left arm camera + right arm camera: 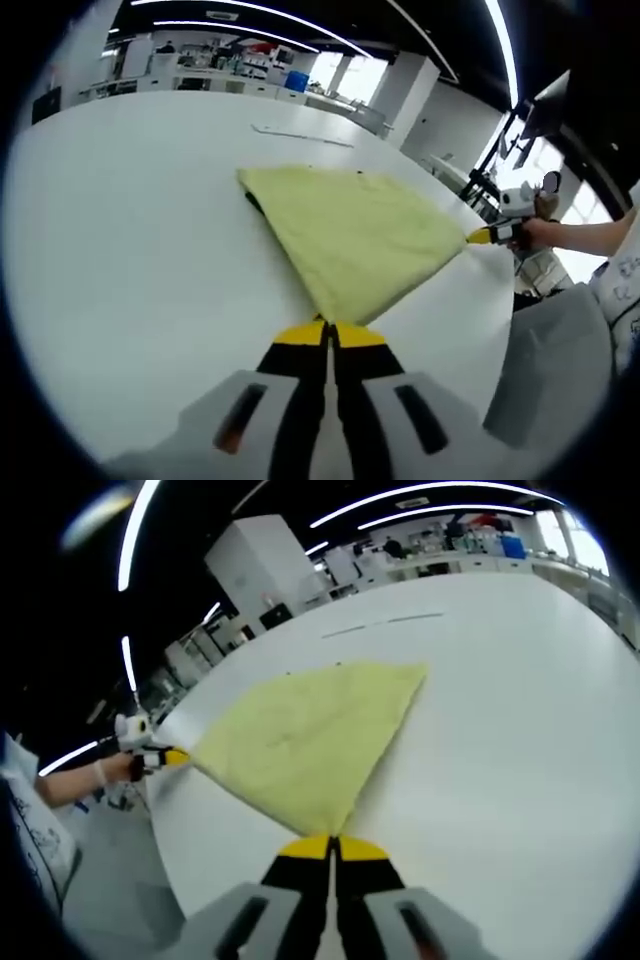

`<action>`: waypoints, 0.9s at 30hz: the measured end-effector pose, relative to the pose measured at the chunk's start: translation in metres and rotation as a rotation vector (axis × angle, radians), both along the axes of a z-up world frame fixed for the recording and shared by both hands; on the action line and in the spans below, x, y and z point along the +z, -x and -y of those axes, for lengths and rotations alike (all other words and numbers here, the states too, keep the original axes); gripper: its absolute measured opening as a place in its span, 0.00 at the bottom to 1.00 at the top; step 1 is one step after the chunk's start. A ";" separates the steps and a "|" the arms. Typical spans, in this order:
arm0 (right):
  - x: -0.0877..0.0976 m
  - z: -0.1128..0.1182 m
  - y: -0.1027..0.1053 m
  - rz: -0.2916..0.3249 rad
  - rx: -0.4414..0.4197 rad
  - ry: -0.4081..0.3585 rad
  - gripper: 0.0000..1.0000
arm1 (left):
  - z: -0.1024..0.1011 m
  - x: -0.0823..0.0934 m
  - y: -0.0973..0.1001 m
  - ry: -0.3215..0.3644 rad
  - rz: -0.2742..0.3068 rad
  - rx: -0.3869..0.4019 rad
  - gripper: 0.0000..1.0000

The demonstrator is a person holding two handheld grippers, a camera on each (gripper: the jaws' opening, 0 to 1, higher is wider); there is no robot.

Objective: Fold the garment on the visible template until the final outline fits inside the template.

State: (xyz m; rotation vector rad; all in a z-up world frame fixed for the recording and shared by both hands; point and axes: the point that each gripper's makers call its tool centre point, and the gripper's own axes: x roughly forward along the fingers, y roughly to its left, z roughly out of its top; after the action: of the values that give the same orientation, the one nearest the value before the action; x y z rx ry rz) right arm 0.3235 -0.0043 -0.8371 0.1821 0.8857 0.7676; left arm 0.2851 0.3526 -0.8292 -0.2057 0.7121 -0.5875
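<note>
Yellow garment (pixel 350 235) lying on white bench (pixel 130 260), already folded into compact wedge. Left claw (pixel 327 330) pinching near corner; right claw (pixel 331 842) pinching opposite corner, jaws closed on cloth. Thin template lines (pixel 385 624) lying beyond garment; fit cannot be judged, likely more folding remaining.

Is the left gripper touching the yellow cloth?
Touching. In the left gripper view, the left gripper has its jaws shut on a corner of the yellow cloth.
</note>
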 end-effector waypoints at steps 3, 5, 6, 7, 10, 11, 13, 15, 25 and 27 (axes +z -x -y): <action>0.000 -0.001 0.002 -0.001 0.004 -0.001 0.00 | -0.002 0.000 0.002 0.006 -0.004 0.007 0.00; 0.000 -0.003 0.005 -0.003 0.007 -0.003 0.00 | -0.002 -0.001 0.006 0.003 -0.007 0.009 0.00; -0.001 -0.004 0.006 -0.003 0.010 -0.004 0.00 | -0.003 -0.001 0.008 0.006 -0.007 0.010 0.00; -0.001 -0.004 0.006 -0.004 0.011 -0.003 0.00 | -0.004 -0.001 0.010 0.007 -0.007 0.010 0.00; -0.001 -0.005 0.008 -0.005 0.014 -0.005 0.00 | -0.004 0.000 0.011 -0.002 0.004 0.007 0.00; -0.001 -0.006 0.009 -0.006 0.016 -0.004 0.00 | -0.005 -0.001 0.009 0.001 0.000 0.013 0.00; -0.001 -0.006 0.009 -0.004 0.018 -0.002 0.00 | -0.006 -0.001 0.008 0.003 -0.001 0.018 0.00; 0.000 -0.006 0.009 0.003 0.025 -0.001 0.00 | -0.006 -0.002 0.008 -0.001 -0.001 0.017 0.00; 0.016 -0.003 0.002 0.107 0.013 -0.010 0.33 | -0.011 0.013 0.007 0.004 0.054 0.034 0.24; 0.019 -0.001 0.002 0.131 0.017 0.000 0.47 | -0.014 0.015 0.006 -0.031 0.073 0.028 0.37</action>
State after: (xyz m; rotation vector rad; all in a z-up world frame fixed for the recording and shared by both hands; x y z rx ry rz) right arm 0.3211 -0.0034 -0.8183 0.1233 0.7641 0.7862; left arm 0.2788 0.3663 -0.8139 -0.1639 0.6461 -0.5545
